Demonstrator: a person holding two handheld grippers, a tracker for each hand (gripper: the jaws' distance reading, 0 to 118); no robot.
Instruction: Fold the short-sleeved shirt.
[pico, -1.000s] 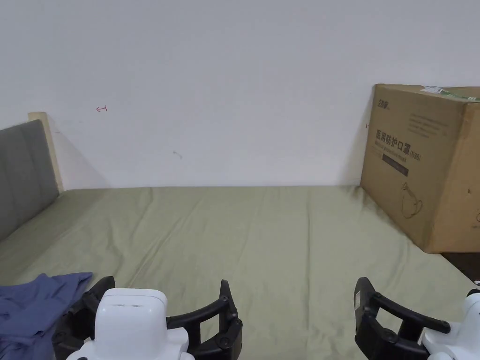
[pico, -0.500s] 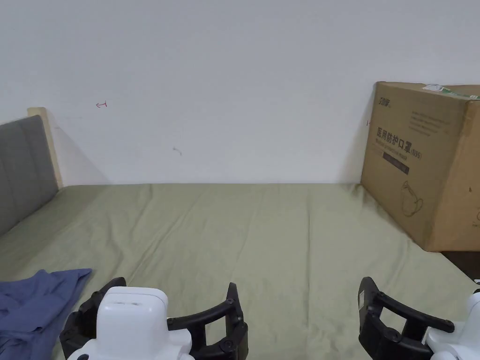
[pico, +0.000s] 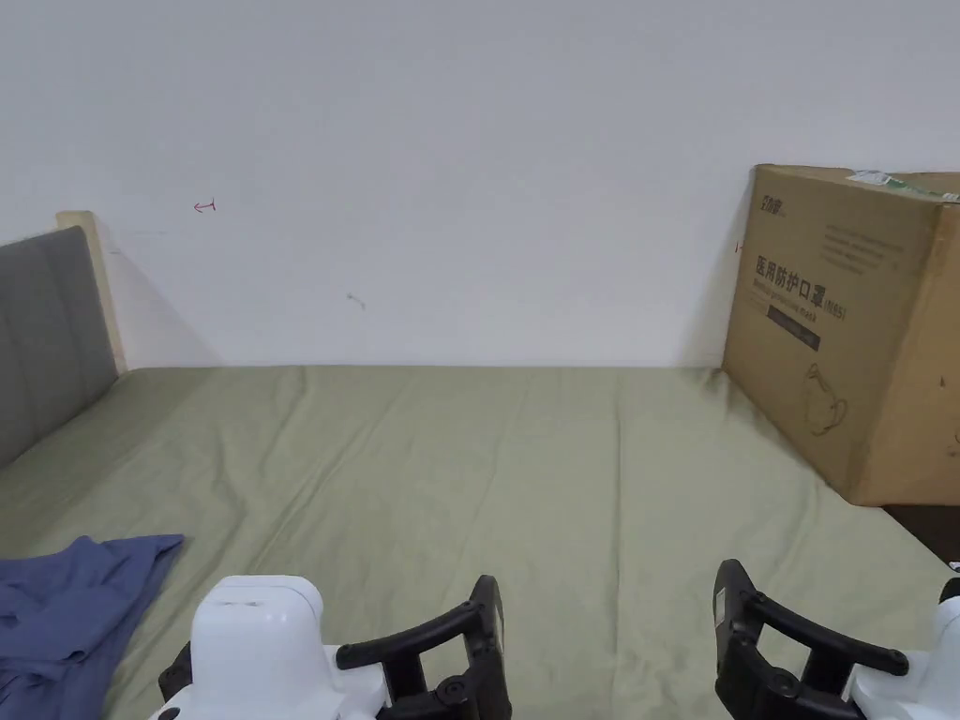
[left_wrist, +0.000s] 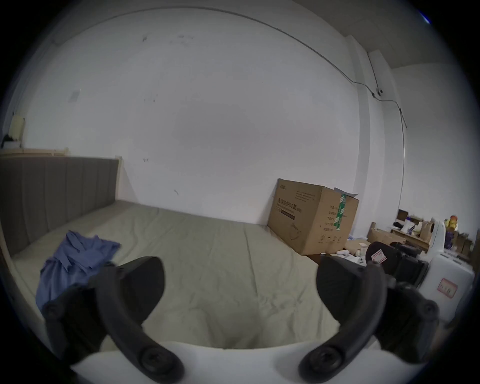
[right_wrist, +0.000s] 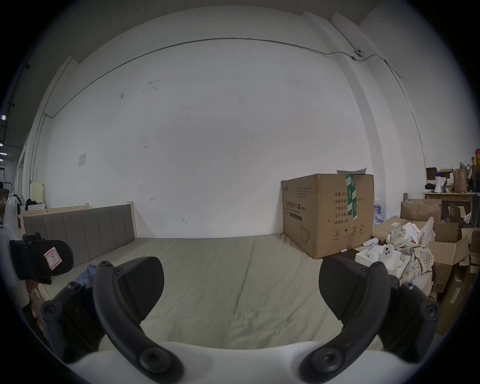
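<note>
Soft even light, fisheye-warped edges

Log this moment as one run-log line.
stage: pre-grasp | blue shirt: crumpled on bed sheet, untouched | left claw: open, empty | right claw: open, empty | cardboard box: far right

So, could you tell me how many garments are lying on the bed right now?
1: a crumpled blue shirt lies on the green sheet at the bed's near left, close to the grey headboard. Folds could hide another.
</note>
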